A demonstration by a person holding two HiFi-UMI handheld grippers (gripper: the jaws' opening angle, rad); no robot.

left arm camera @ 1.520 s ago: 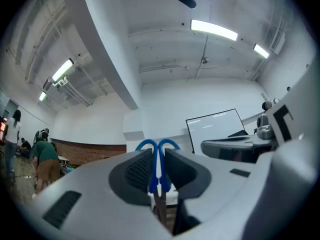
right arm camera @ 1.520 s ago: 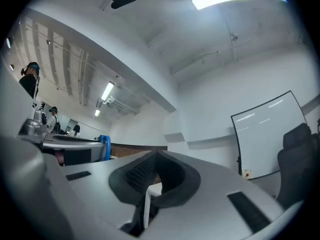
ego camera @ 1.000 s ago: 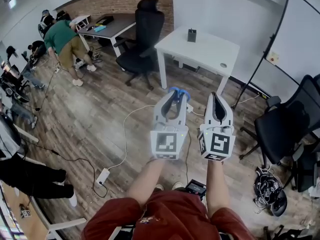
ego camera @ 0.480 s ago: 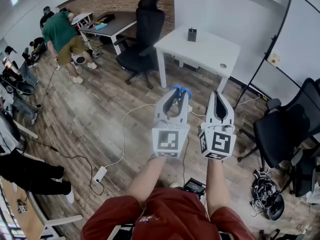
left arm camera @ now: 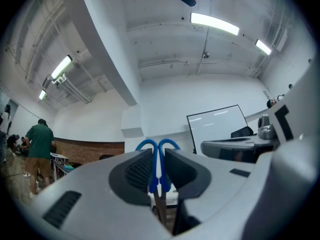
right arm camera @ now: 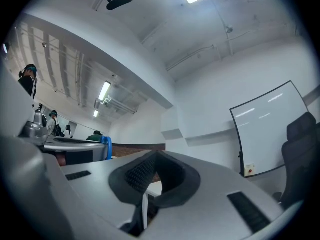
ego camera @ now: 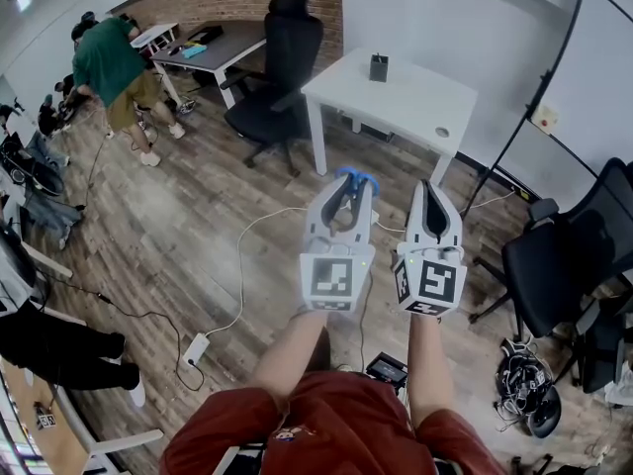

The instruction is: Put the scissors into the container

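Blue-handled scissors (ego camera: 356, 178) are clamped in my left gripper (ego camera: 348, 191), held in the air above the wooden floor. Their handle loops (left arm camera: 158, 147) stick out past the jaw tips, and the blades (left arm camera: 160, 204) run back between the pads. My right gripper (ego camera: 432, 194) hangs just to the right at the same height, with its jaws together and nothing between them (right arm camera: 154, 159). A small black container (ego camera: 379, 68) stands on the white table (ego camera: 415, 102), well ahead of both grippers.
A black office chair (ego camera: 277, 77) stands left of the white table, with a grey desk (ego camera: 213, 52) behind it. A whiteboard (ego camera: 584, 77) and more black chairs (ego camera: 564, 255) are on the right. Cables and a power strip (ego camera: 196, 347) lie on the floor. People stand at the left (ego camera: 111, 62).
Both grippers hold nearly the same pose. The view has shifted a little, and the person in green at the far left has moved further left.
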